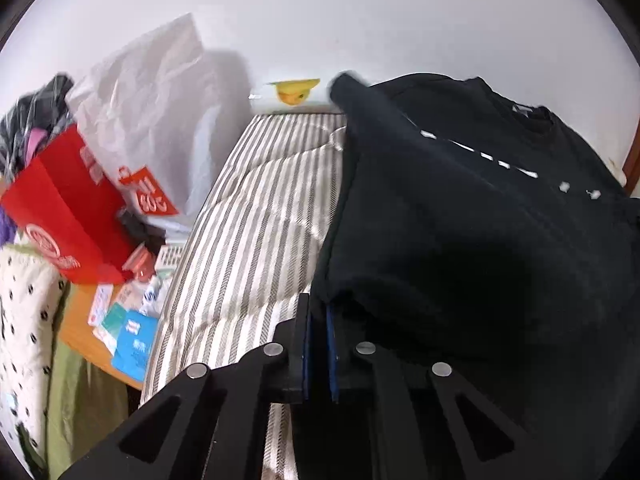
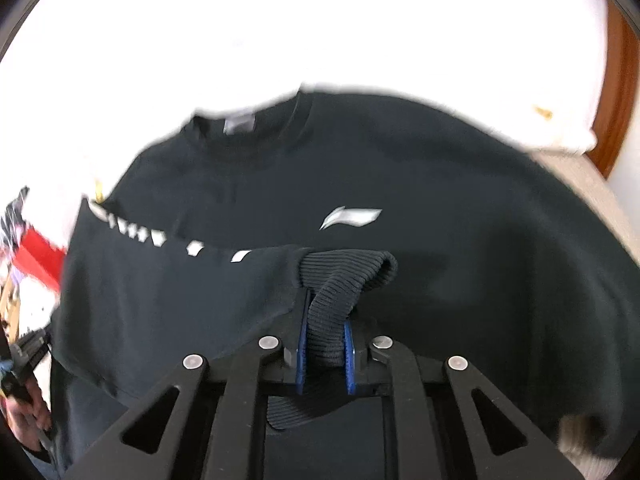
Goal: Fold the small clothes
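A black sweatshirt (image 1: 460, 208) with white marks lies on a striped bed cover (image 1: 256, 216). My left gripper (image 1: 319, 312) is shut on the sweatshirt's left edge, lifting the fold. In the right wrist view the sweatshirt (image 2: 440, 184) shows its collar and a white chest logo (image 2: 350, 216). My right gripper (image 2: 326, 316) is shut on the ribbed sleeve cuff (image 2: 344, 272), and the sleeve lies folded across the chest.
A red paper bag (image 1: 68, 216), a white plastic bag (image 1: 156, 108) and small packets (image 1: 128, 328) sit on a wooden table left of the bed. A white wall stands behind. A wooden headboard (image 2: 616, 92) and a white pillow (image 2: 560, 132) are at the right.
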A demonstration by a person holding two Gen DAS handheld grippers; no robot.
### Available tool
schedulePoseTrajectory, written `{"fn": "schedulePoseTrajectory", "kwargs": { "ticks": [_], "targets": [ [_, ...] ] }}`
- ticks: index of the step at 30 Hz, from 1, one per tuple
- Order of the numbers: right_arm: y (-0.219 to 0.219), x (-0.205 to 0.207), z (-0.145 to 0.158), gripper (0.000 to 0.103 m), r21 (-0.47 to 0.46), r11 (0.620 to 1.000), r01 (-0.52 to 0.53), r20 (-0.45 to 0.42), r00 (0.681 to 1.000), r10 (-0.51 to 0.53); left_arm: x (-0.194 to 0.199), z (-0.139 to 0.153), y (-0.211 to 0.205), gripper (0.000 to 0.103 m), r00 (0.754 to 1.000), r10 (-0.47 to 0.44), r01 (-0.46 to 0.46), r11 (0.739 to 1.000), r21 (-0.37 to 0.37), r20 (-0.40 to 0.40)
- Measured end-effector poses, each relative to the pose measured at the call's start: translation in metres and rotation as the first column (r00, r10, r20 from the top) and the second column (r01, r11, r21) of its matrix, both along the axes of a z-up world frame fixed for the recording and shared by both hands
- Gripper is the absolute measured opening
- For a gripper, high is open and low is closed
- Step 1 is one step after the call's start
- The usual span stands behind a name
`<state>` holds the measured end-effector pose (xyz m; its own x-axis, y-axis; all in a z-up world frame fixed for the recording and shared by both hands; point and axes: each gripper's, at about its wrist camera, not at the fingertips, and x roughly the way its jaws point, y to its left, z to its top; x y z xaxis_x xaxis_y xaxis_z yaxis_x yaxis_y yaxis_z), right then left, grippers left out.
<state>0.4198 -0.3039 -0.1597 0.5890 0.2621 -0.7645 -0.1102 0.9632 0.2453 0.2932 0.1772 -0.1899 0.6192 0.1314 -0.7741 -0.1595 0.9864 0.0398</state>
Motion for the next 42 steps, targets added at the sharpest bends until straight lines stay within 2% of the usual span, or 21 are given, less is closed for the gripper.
{"fn": "schedulePoseTrajectory", "kwargs": {
  "ticks": [2,3,5,10,12,14,15,18,20,22,25,29,31,37,42],
  "targets": [
    [-0.020,0.002,0.006,0.014,-0.041,0.997,0.068,0.023,0.997,-0.067,-0.002,0.000,0.004,0.007,1.000,0.007,-0.007,1.000,-0.018,-0.004],
    [-0.030,0.004,0.005,0.014,-0.021,0.996,0.082,0.011,0.997,-0.082,-0.002,0.000,0.004,0.007,1.000,0.006,-0.006,0.999,-0.031,-0.009],
    [-0.043,0.007,-0.004,0.014,0.034,0.996,0.083,-0.031,0.996,-0.082,-0.002,-0.002,0.004,0.007,1.000,0.011,-0.011,0.999,-0.031,-0.012],
    [-0.043,0.005,-0.028,0.015,0.005,0.997,0.082,-0.093,0.992,-0.081,-0.002,-0.002,0.001,0.007,0.999,0.027,-0.027,0.999,-0.020,-0.021],
    [-0.046,0.002,-0.036,0.018,-0.007,0.996,0.094,-0.119,0.988,-0.094,-0.003,-0.002,-0.001,0.008,0.999,0.034,-0.035,0.999,-0.013,-0.031],
    [-0.052,-0.007,-0.037,0.029,-0.020,0.994,0.109,-0.127,0.986,-0.110,-0.005,0.000,-0.001,0.010,0.998,0.040,-0.040,0.999,-0.016,-0.047],
    [-0.054,-0.011,-0.036,0.031,-0.030,0.993,0.110,-0.128,0.985,-0.113,-0.007,0.001,0.000,0.010,0.998,0.039,-0.040,0.999,-0.024,-0.051],
    [-0.061,-0.037,-0.026,0.032,-0.066,0.992,0.110,-0.110,0.987,-0.117,-0.018,0.005,0.000,0.019,0.997,0.036,-0.039,0.998,-0.048,-0.067],
    [-0.068,-0.058,-0.018,0.040,-0.059,0.993,0.105,-0.103,0.989,-0.110,-0.029,0.008,-0.001,0.033,0.997,0.028,-0.033,0.997,-0.065,-0.075],
    [-0.077,-0.082,-0.013,0.044,-0.053,0.993,0.107,-0.105,0.988,-0.112,-0.038,0.010,-0.003,0.041,0.997,0.025,-0.030,0.997,-0.069,-0.078],
    [-0.086,-0.118,-0.008,0.053,-0.080,0.990,0.119,-0.108,0.986,-0.127,-0.058,0.014,-0.009,0.062,0.997,0.012,-0.018,0.996,-0.083,-0.080],
    [-0.101,-0.172,-0.009,0.063,-0.100,0.986,0.134,-0.112,0.983,-0.145,-0.091,0.014,-0.021,0.064,0.996,-0.020,0.012,0.996,-0.087,-0.085],
    [-0.109,-0.198,-0.012,0.063,-0.100,0.986,0.132,-0.127,0.981,-0.144,-0.104,0.015,-0.026,0.064,0.996,-0.027,0.020,0.996,-0.086,-0.088],
    [-0.117,-0.258,-0.026,0.064,-0.073,0.988,0.135,-0.157,0.977,-0.145,-0.153,0.007,-0.036,0.064,0.992,-0.062,0.043,0.985,-0.168,-0.112],
    [-0.112,-0.296,-0.030,0.064,-0.012,0.994,0.108,-0.139,0.984,-0.109,-0.189,0.003,-0.038,0.064,0.991,-0.078,0.056,0.979,-0.195,-0.108]
  ]
}}
